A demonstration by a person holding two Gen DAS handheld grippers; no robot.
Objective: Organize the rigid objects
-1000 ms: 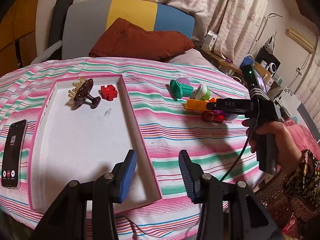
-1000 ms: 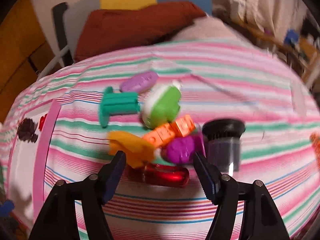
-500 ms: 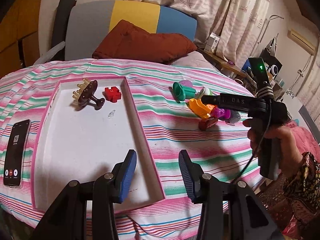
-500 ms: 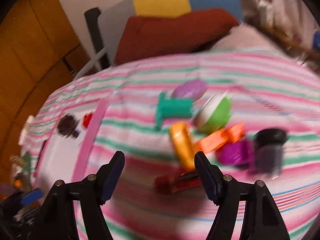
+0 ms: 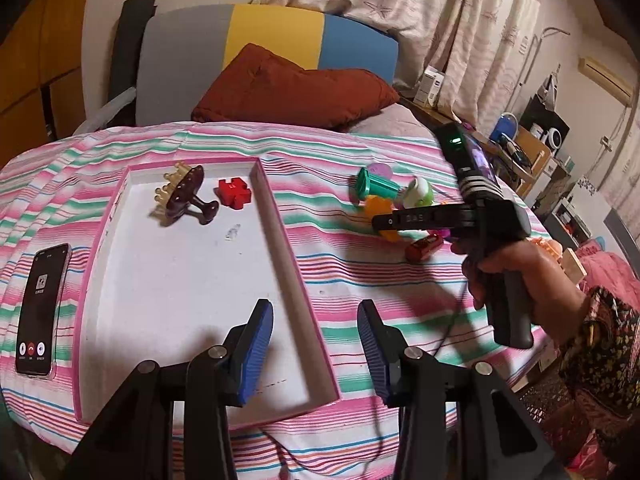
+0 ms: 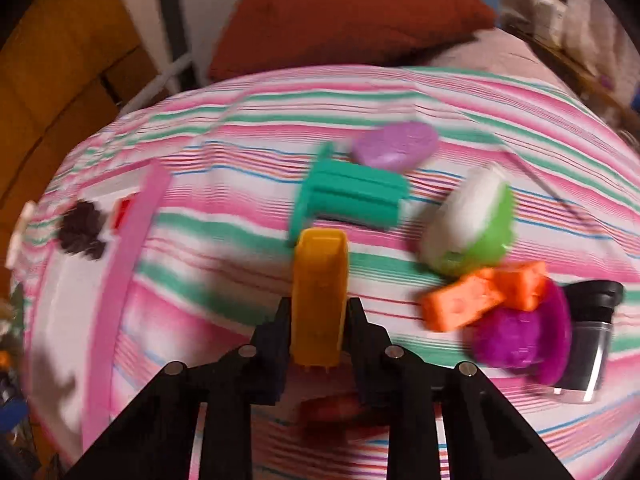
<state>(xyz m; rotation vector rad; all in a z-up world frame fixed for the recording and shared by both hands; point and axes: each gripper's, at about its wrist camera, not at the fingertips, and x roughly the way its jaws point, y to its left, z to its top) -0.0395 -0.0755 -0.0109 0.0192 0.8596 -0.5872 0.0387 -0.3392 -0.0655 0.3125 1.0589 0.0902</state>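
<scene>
Two items already lie at the far end of the shallow white tray with a pink rim (image 5: 280, 216): a dark brown plastic scalp brush with pale bristles (image 5: 184, 194) and, just to its right, a red toothed plastic block (image 5: 234, 194). Left of the tray, a black smartphone with a lit screen (image 5: 40, 308) rests on the pink, green and white striped cloth (image 5: 360, 280). The left gripper (image 5: 316, 340) hangs over the tray's near right corner, its blue-padded fingers spread with nothing between them. Further right sits the toy cluster: a teal ribbed plastic spool (image 6: 348, 198), a lilac oval piece (image 6: 394, 146), a green and white rounded toy (image 6: 470, 226), an orange stud brick (image 6: 484, 298), a magenta toy (image 6: 520, 332) and a small dark jar (image 6: 588, 332). The right gripper (image 6: 318, 334) is clenched on the near end of a yellow-orange oblong plastic piece (image 6: 320, 284), which points away toward the spool; a glossy red capsule-shaped toy (image 5: 424, 246) lies below it.
</scene>
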